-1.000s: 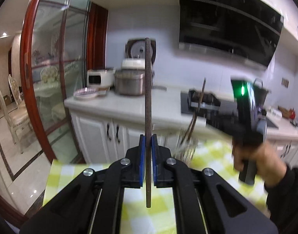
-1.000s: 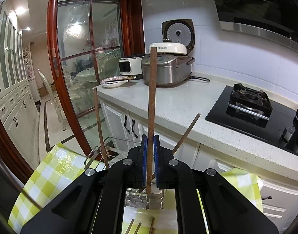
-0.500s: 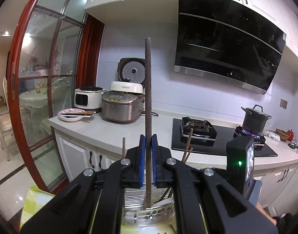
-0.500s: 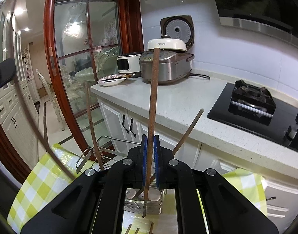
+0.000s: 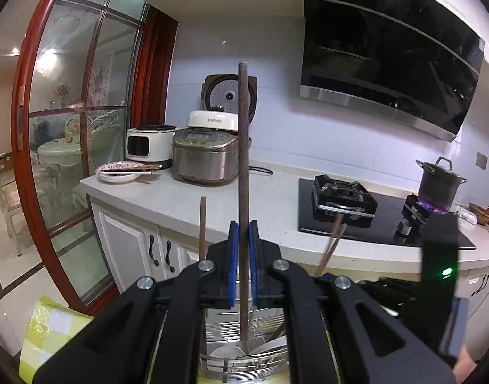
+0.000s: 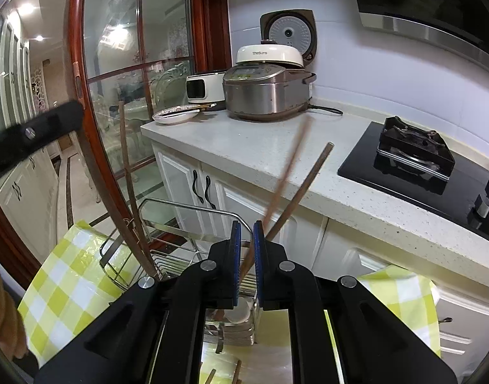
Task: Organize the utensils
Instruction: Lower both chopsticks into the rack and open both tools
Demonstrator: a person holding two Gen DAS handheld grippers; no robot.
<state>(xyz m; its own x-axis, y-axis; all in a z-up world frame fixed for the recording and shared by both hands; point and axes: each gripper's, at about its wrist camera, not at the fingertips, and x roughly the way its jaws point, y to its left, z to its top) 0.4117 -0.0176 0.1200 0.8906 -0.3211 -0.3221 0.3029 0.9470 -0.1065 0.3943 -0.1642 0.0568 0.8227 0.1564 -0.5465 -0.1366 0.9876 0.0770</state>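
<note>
My left gripper (image 5: 243, 240) is shut on a dark brown chopstick (image 5: 243, 160) that stands upright, its lower end hanging just above a wire utensil rack (image 5: 231, 356). Other chopsticks (image 5: 202, 224) lean in that rack. My right gripper (image 6: 247, 249) sits over the same wire rack (image 6: 186, 206), jaws nearly together. A blurred chopstick (image 6: 284, 176) passes between the pads and leans far to the right. Beside it a second chopstick (image 6: 308, 182) leans in the rack, and a third (image 6: 129, 176) stands at the left.
The rack stands on a yellow checked tablecloth (image 6: 68, 272), with loose chopsticks (image 6: 238, 374) lying in front. Behind is a white counter (image 6: 260, 147) with a rice cooker (image 6: 263, 92), a plate (image 6: 175, 116) and a gas hob (image 6: 414, 150). A pot (image 5: 439, 185) sits over a lit flame.
The left gripper has swung across with its chopstick and now hangs over the rack. The right gripper's chopstick has tipped from upright to a steep lean to the right.
</note>
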